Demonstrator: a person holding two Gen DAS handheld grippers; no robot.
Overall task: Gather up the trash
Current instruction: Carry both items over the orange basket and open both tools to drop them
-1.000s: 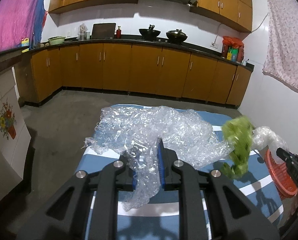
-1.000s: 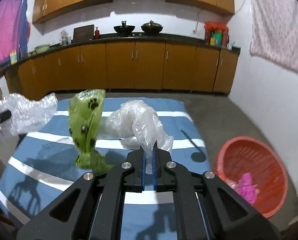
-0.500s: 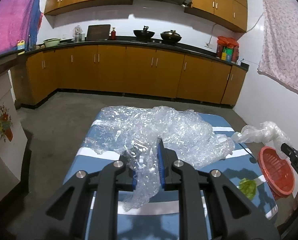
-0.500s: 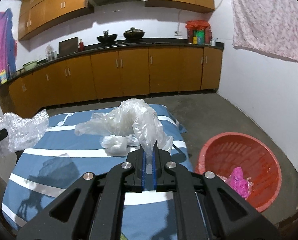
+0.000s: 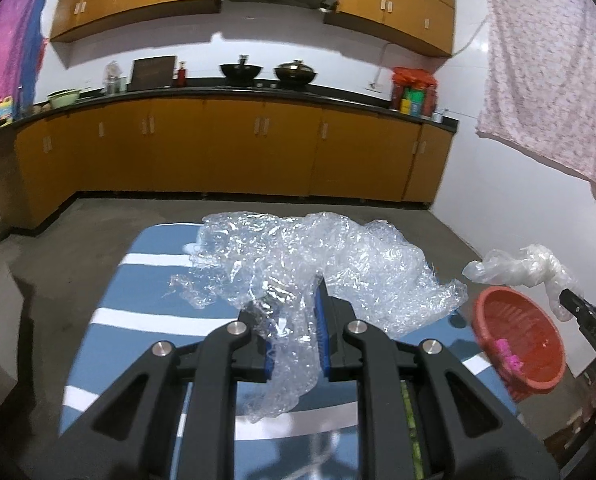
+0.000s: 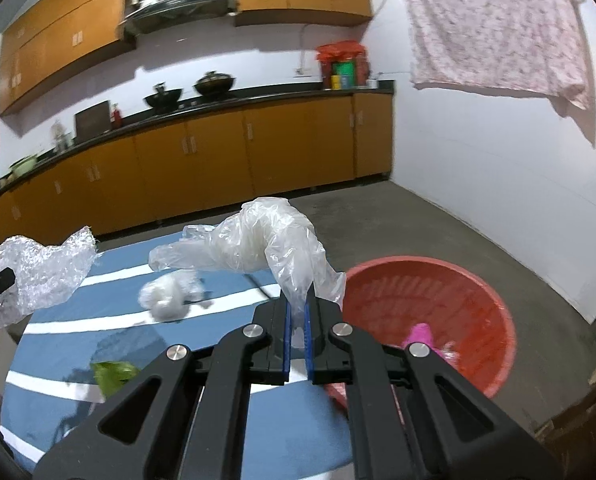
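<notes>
Right gripper (image 6: 297, 316) clenched the clear bag (image 6: 258, 240), basket (image 6: 478, 300) just right; left gripper (image 5: 297, 320) gripped bubble wrap (image 5: 318, 256), both likely bound for dumping.

green bag (image 6: 112, 374) dropped, clear bag (image 6: 258, 240) seemingly nearer basket (image 6: 438, 280)

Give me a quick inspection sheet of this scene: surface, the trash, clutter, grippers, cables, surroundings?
Surface: blue table with white stripes.
Job's things: bubble wrap pinched in the left gripper; clear plastic bag pinched in the right gripper, near the red basket, which holds pink trash.
Clutter: green wrapper and a small white plastic wad lying on the table.
Grippers: both shut on their loads.
Cables: thin dark strand on the table; cannot tell what it is.
Surroundings: orange kitchen cabinets, two woks on the counter, pink cloth hanging on the wall.
</notes>
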